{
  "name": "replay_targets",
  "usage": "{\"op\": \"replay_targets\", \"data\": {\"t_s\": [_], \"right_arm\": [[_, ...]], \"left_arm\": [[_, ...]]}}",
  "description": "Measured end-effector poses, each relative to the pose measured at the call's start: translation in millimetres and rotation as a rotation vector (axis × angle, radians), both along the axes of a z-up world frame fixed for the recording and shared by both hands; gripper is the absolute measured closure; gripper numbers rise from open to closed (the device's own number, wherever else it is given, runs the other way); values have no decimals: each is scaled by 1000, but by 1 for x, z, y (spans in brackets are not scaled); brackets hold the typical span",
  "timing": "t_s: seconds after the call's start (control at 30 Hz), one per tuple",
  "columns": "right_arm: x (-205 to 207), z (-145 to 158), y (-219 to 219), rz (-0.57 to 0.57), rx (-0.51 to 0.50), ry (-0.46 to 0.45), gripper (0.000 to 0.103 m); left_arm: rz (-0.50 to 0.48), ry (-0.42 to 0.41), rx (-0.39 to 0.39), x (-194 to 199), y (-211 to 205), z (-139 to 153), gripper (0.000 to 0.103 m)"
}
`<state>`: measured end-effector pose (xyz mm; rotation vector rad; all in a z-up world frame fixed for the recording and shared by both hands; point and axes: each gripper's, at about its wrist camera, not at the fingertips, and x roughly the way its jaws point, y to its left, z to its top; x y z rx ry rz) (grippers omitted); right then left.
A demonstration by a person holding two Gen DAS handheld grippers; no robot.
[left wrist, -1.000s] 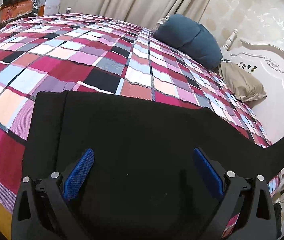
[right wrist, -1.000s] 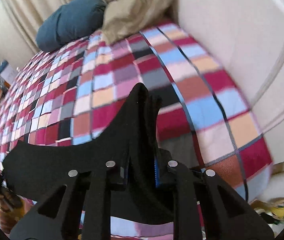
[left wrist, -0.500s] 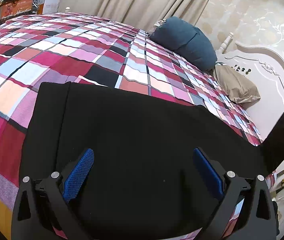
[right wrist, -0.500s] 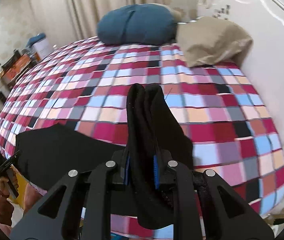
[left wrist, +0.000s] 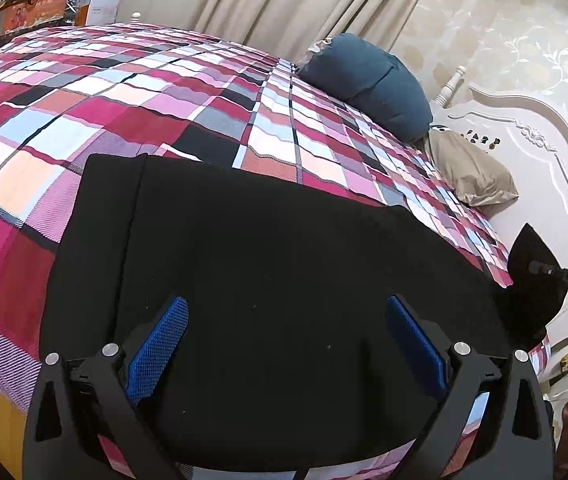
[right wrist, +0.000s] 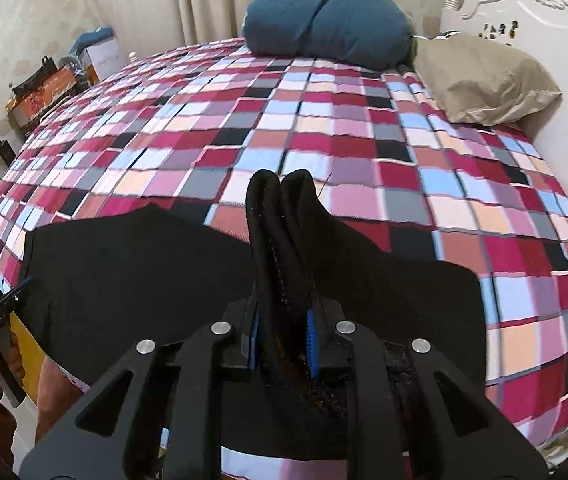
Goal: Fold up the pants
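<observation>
Black pants lie flat across the near edge of a checked bed. My left gripper is open, its blue pads spread above the cloth, holding nothing. My right gripper is shut on a bunched end of the pants, lifted off the bed. In the left wrist view that lifted end and the right gripper show at the far right. In the right wrist view the rest of the pants lies spread to the left, and the left gripper shows at the left edge.
The bedspread is checked red, pink and blue. A blue pillow and a beige pillow lie by the white headboard. Boxes stand beyond the bed's far side. Curtains hang behind.
My right gripper has lifted the pants' end off the bed and swung round from facing the headboard to facing across the bed. The left gripper has stayed open over the cloth.
</observation>
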<state>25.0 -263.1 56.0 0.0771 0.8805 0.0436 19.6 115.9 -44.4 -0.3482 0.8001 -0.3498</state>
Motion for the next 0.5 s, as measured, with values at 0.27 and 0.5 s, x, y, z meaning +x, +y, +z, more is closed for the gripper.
{"op": "replay_targets", "data": {"t_s": [0.27,0.5], "right_arm": [[8,-21,35,32,-17,30,86],[12,-35,47,46,-18,57,86]], "left_arm": [[6,6,-2,1,0,-1,5],[8,7,19,3,-4,-3,5]]}}
